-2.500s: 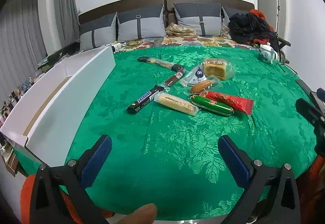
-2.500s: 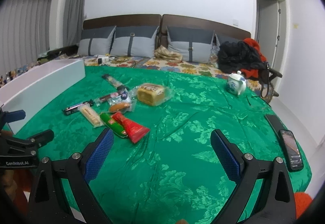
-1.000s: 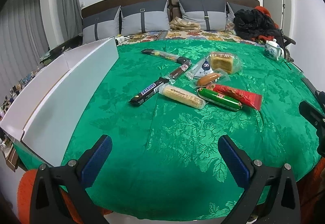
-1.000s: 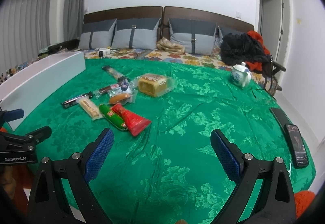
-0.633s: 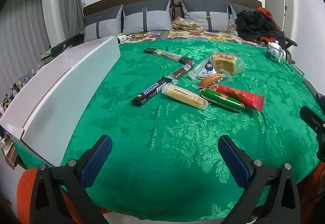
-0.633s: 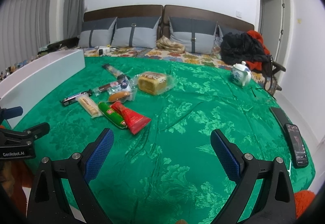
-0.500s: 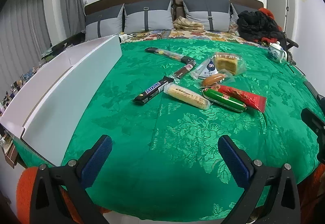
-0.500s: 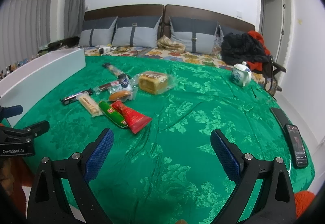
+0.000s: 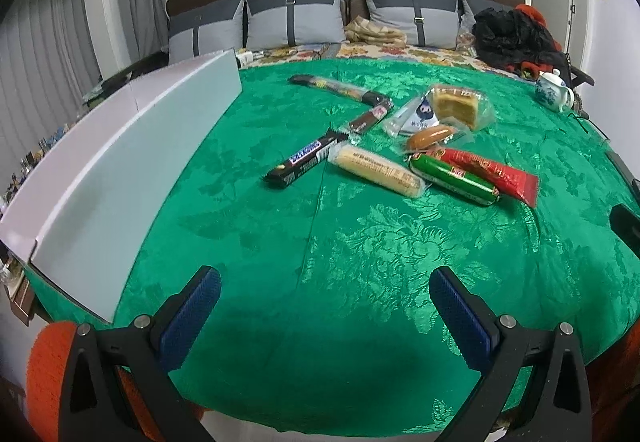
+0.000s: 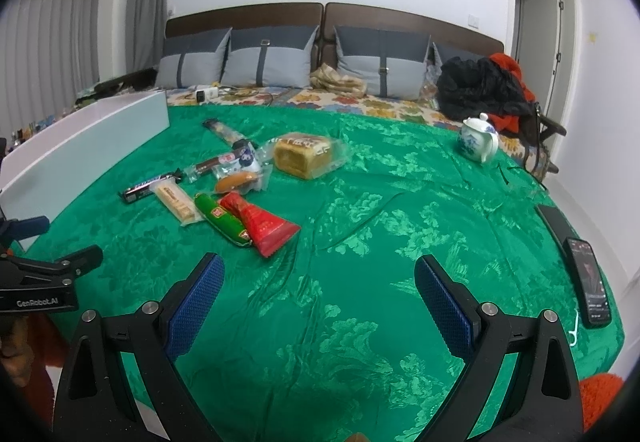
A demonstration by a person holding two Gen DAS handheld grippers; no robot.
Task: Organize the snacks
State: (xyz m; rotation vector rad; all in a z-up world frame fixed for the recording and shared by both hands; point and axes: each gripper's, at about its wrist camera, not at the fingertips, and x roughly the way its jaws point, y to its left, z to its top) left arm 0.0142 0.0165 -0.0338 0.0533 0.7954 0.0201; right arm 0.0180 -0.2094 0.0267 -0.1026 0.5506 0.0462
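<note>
Several wrapped snacks lie in a loose pile on the green bedspread (image 9: 360, 262): a Snickers bar (image 9: 307, 158) (image 10: 149, 185), a pale wafer pack (image 9: 378, 170) (image 10: 177, 201), a green sausage (image 9: 454, 179) (image 10: 223, 218), a red packet (image 9: 486, 170) (image 10: 262, 222), a small bun (image 9: 430, 134) (image 10: 235, 181) and a bagged bread loaf (image 9: 456, 105) (image 10: 305, 154). A long white box (image 9: 120, 169) (image 10: 80, 145) stands along the left. My left gripper (image 9: 325, 302) is open and empty, short of the pile. My right gripper (image 10: 318, 288) hovers open and empty, right of the snacks.
A blue-and-white teapot (image 10: 478, 141) (image 9: 552, 90) sits at the far right of the bed. Two phones (image 10: 590, 282) lie near the right edge. Grey pillows (image 10: 264, 57) and a dark clothes heap (image 10: 480, 89) line the headboard end. The left gripper's body (image 10: 44, 282) shows at the right view's left edge.
Both grippers have crept forward toward the snacks, so the pile appears slightly nearer. Jaws have stayed open and no snack has moved.
</note>
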